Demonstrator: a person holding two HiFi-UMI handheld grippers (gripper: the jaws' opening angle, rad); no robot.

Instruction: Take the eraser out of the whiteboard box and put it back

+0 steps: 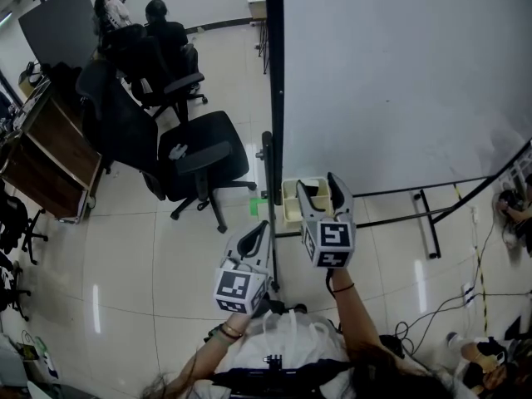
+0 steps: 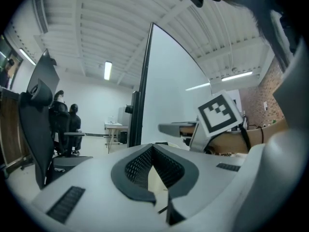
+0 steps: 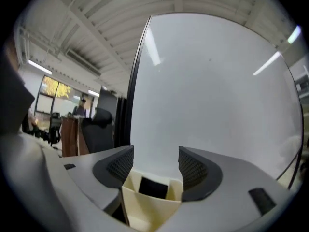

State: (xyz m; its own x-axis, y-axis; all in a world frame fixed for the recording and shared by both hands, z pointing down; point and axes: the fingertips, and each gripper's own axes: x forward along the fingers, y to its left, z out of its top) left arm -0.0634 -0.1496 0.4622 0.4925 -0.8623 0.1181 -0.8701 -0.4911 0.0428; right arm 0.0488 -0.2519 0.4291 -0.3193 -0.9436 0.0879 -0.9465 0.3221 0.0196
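Eraser is shown most plainly in the right gripper view. There the right gripper is held level and pointed at the whiteboard. Its jaws are spread wide and nothing is gripped by them. The cream whiteboard box is seen low between the two jaws, just under their tips. The eraser, a dark block, is stood upright inside it, below the gap between the pads. No pad is pressed on the eraser. Whether a box wall is touched by a jaw cannot be told.

In the head view, the right forearm is stretched forward from the body, with a dark band worn at the wrist. The right gripper is laid over the box, which is fixed at the board's left edge. The eraser cannot be made out there. The left gripper is held nearer the body and to the left of the right one, apart from the box, with its tips pointed towards the board's dark frame.

In the left gripper view, the left jaws are seen closed together at the tips, with nothing between them. The right gripper's marker cube is seen ahead and to the right, in front of the board.
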